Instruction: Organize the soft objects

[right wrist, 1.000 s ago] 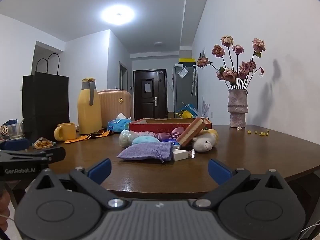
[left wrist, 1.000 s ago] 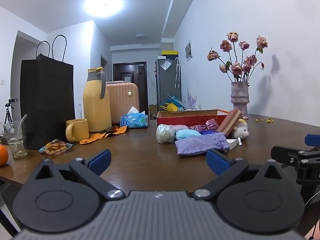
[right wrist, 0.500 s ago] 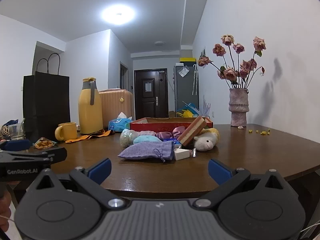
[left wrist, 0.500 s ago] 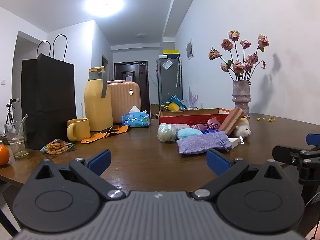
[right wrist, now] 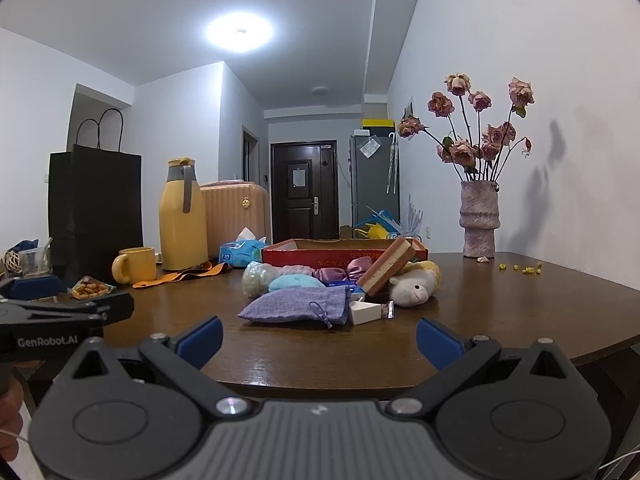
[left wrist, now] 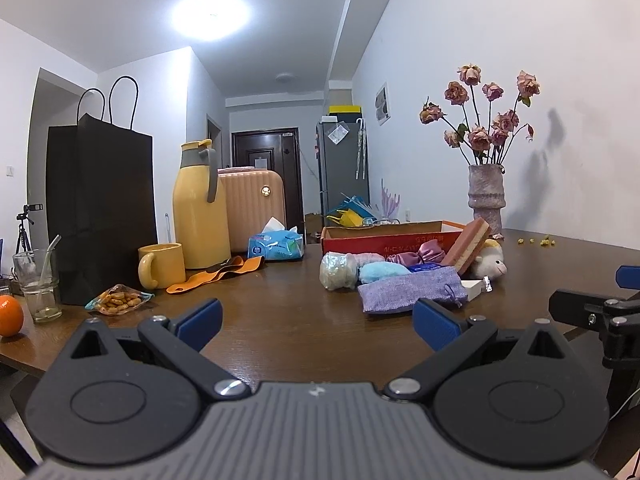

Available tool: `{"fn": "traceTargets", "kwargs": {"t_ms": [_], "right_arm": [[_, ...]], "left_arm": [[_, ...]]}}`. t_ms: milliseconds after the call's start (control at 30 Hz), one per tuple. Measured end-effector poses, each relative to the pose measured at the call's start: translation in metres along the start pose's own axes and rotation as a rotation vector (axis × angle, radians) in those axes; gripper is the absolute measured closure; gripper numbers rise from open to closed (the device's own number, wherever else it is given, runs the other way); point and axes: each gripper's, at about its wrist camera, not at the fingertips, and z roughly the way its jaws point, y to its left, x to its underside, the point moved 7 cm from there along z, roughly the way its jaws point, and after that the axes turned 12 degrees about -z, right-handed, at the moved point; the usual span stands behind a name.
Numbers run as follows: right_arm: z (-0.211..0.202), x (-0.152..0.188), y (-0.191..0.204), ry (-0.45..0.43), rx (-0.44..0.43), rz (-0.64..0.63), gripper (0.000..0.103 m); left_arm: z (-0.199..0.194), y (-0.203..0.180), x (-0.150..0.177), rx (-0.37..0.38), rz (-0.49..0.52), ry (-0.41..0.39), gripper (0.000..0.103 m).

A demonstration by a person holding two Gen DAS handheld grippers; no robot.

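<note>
A pile of soft things lies mid-table before a red cardboard box (left wrist: 392, 236) (right wrist: 320, 255): a purple drawstring pouch (left wrist: 408, 291) (right wrist: 298, 306), a light blue pad (left wrist: 382, 272) (right wrist: 294, 283), a pale netted bundle (left wrist: 338, 276) (right wrist: 256, 282), a satin pink bow (left wrist: 420, 251) (right wrist: 344, 272), a layered sponge (left wrist: 468, 242) (right wrist: 388, 266) and a plush lamb (left wrist: 494, 262) (right wrist: 412, 290). My left gripper (left wrist: 316, 316) is open over the near table, short of the pile. My right gripper (right wrist: 318, 338) is open at the table's front edge, empty.
On the left stand a black paper bag (left wrist: 100, 216), a yellow jug (left wrist: 200, 212), a yellow mug (left wrist: 162, 265), a snack packet (left wrist: 118, 300), a glass (left wrist: 38, 284) and an orange (left wrist: 10, 315). A tissue pack (left wrist: 274, 244) and a vase of dried roses (left wrist: 486, 200) stand further back.
Both views have shifted only slightly; the pile sits a touch lower and nearer. Both grippers stay open and empty.
</note>
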Motion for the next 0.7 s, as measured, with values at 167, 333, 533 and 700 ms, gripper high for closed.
{"fn": "traceTargets", "kwargs": {"t_ms": [167,333,533,700], "right_arm": [[0.0006,0.0005,0.0001,0.003,0.001,0.002,0.000],[0.0011,0.0010,0.0001,0.006,-0.002,0.006,0.000],[0.0010,0.0016,-0.0002,0.009,-0.005,0.008,0.000],[0.0010,0.0021,0.0003,0.011,-0.004,0.009,0.000]], "left_arm": [[0.0012,-0.0005,0.0001,0.010,-0.003,0.005,0.000],[0.0005,-0.0008,0.0015,0.017,-0.004,0.010,0.000],[0.0005,-0.0021,0.0020,0.021,-0.004,0.015,0.000],[0.0005,-0.0032,0.0022,0.026,0.001,0.016,0.000]]}}
